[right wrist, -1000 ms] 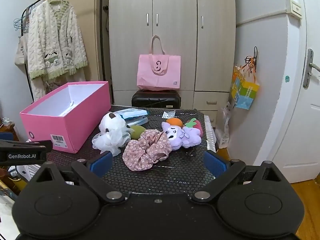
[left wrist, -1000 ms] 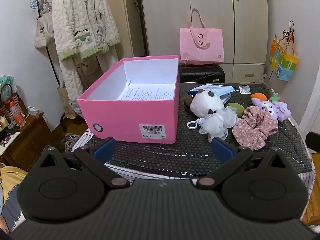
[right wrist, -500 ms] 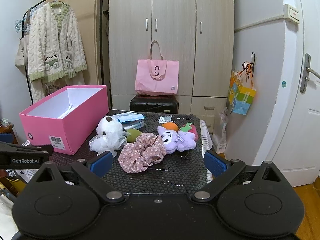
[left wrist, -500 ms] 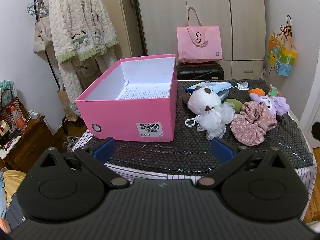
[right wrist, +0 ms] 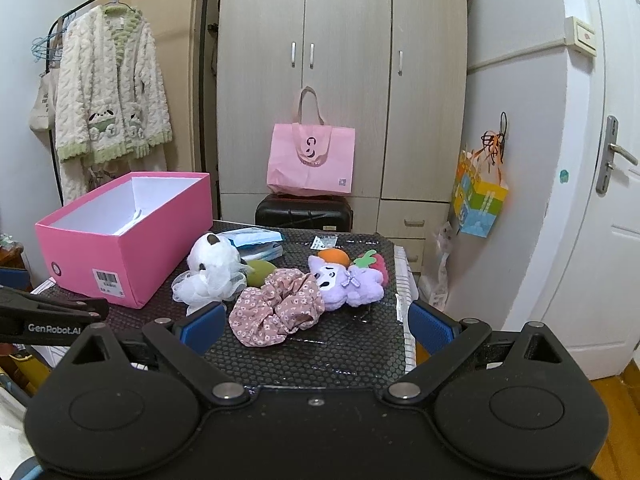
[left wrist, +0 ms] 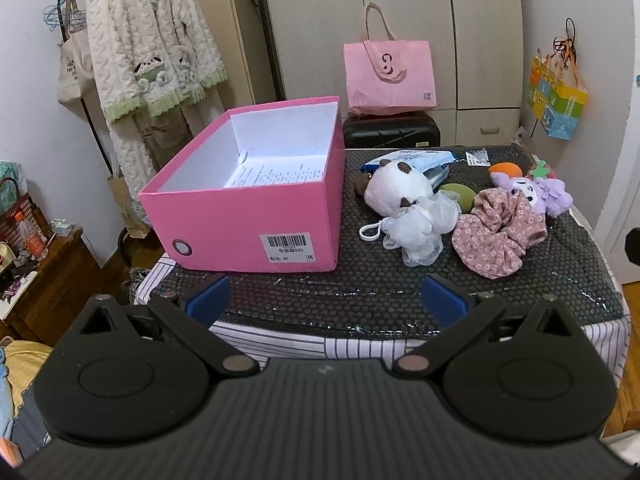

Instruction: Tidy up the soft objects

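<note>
An open pink box (left wrist: 256, 216) (right wrist: 132, 256) stands on the left of a black mat, with a printed paper inside. Right of it lie a white panda plush (left wrist: 396, 192) (right wrist: 214, 256), a white mesh pouf (left wrist: 420, 228) (right wrist: 204, 284), a green soft ball (left wrist: 458, 194) (right wrist: 260, 272), a pink floral scrunchie (left wrist: 496, 232) (right wrist: 276, 308), a purple plush (left wrist: 536, 194) (right wrist: 348, 280), an orange toy (left wrist: 505, 169) (right wrist: 333, 256) and a strawberry toy (right wrist: 374, 262). My left gripper (left wrist: 326, 300) is open and empty at the table's near edge. My right gripper (right wrist: 316, 322) is open and empty before the scrunchie.
A blue-white packet (left wrist: 412, 158) and a small label (right wrist: 325, 242) lie at the mat's back. Behind the table stand a black suitcase (right wrist: 304, 210) with a pink tote bag (right wrist: 310, 160) and a wardrobe. A wooden cabinet (left wrist: 44, 284) is left; a door (right wrist: 600, 200) is right.
Both grippers have pulled back and risen a little from the table, so the objects look smaller and lower. Nothing on the table has moved. Both stay open.
</note>
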### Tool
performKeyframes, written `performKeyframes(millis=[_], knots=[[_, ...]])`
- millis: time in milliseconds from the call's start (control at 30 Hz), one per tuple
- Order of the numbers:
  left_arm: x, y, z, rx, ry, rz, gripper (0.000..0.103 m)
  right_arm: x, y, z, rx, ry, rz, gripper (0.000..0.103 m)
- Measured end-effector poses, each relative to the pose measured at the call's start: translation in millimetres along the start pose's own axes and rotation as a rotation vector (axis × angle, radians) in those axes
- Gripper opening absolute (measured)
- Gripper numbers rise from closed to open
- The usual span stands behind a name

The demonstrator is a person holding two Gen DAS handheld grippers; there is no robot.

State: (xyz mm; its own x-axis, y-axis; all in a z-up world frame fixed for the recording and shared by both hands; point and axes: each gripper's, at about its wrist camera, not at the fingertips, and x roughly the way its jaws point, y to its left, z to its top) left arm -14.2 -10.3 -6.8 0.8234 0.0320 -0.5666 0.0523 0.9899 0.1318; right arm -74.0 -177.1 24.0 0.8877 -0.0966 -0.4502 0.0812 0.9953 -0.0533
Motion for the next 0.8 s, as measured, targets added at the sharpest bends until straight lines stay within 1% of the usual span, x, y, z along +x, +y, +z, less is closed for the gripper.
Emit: performKeyframes(millis=[367,800], knots=[[2.8,1.0,-0.6,-0.007,0.021,-0.003,0.103,-2.5,4.0,-2.6,-0.03,-0.014,-0.002,0.1],[2.7,-3.3,-2.5,0.001,0.022,-0.005,0.103,-3.6,3.6,-2.9,-0.039,-0.017,-0.002,0.1]])
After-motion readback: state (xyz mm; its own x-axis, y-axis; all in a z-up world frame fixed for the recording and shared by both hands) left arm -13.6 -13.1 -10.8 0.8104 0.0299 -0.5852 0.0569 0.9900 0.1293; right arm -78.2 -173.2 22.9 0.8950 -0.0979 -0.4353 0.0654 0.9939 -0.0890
